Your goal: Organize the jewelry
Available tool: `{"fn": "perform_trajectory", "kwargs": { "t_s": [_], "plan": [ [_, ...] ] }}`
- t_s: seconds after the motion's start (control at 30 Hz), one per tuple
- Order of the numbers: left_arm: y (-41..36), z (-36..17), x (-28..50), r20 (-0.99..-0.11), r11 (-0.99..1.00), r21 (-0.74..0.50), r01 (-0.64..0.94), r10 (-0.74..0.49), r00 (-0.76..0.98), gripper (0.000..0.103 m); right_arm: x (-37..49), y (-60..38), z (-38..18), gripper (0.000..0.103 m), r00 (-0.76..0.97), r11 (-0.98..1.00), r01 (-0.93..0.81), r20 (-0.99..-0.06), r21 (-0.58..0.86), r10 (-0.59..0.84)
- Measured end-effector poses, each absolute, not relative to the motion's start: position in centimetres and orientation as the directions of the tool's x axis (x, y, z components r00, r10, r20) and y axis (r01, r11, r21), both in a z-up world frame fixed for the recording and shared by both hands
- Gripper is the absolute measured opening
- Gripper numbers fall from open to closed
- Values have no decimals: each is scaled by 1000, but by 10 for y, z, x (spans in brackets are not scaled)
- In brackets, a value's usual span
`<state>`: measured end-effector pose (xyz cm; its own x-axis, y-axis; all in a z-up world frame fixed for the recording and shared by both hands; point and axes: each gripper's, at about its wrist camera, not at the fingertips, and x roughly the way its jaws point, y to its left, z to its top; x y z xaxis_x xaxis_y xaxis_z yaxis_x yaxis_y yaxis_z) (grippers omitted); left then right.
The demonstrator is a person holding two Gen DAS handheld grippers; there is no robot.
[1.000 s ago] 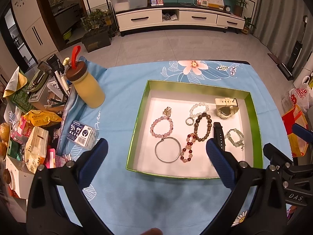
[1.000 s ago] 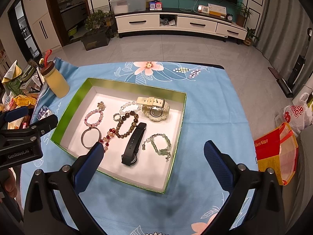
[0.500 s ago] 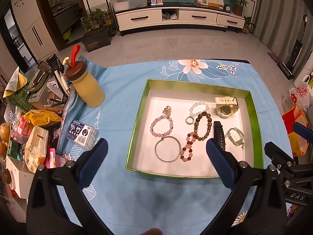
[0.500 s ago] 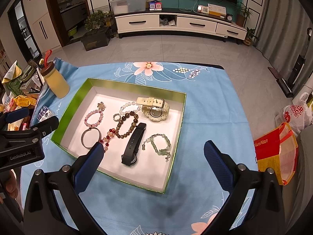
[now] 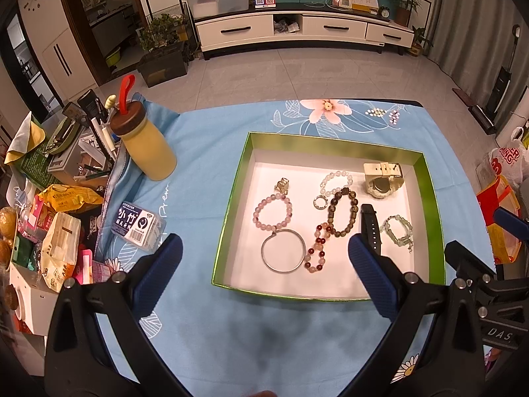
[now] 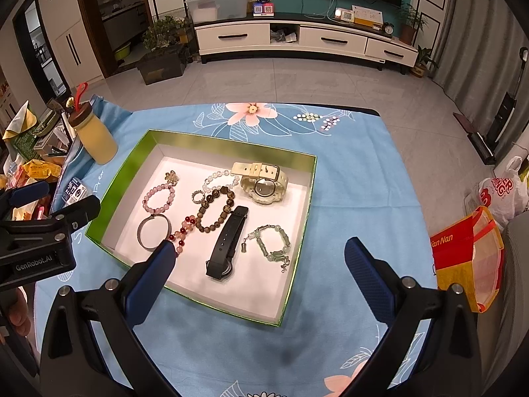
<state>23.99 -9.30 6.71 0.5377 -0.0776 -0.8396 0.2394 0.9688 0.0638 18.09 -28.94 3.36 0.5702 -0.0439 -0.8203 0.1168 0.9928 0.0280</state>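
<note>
Holding both hand-held grippers, left (image 5: 264, 258) and right (image 6: 254, 261), spread wide and empty above the green box (image 5: 330, 140), you have the jewelry inside it, the black watch (image 6: 228, 241) near its middle

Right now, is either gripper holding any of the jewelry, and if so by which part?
Nothing is held. The left gripper and right gripper are both open, above the green box; all jewelry lies inside it.

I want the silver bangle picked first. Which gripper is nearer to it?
Left. The left gripper hangs open just in front of the silver bangle; the right gripper hangs open further right, nearer the black watch.
</note>
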Motion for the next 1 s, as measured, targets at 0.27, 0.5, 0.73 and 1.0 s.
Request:
{"fn": "perform_trajectory", "kwargs": {
  "t_s": [0.27,0.5,0.73,1.0],
  "plan": [
    [-92,66,241,-841,970,60,237,-79,536,101,181,-290,34,102,570,993,117,-821,29,-43],
    [-90,66,242,-843,970,59,234,-77,532,101,181,-290,34,102,569,993,117,-821,30,-42],
    [-91,66,242,-845,972,55,229,-76,529,101,181,-290,34,102,569,993,116,-821,31,-41],
    [-90,64,242,-850,974,52,220,-73,522,101,181,-290,34,102,569,993,116,-821,30,-42]
  ]
}}
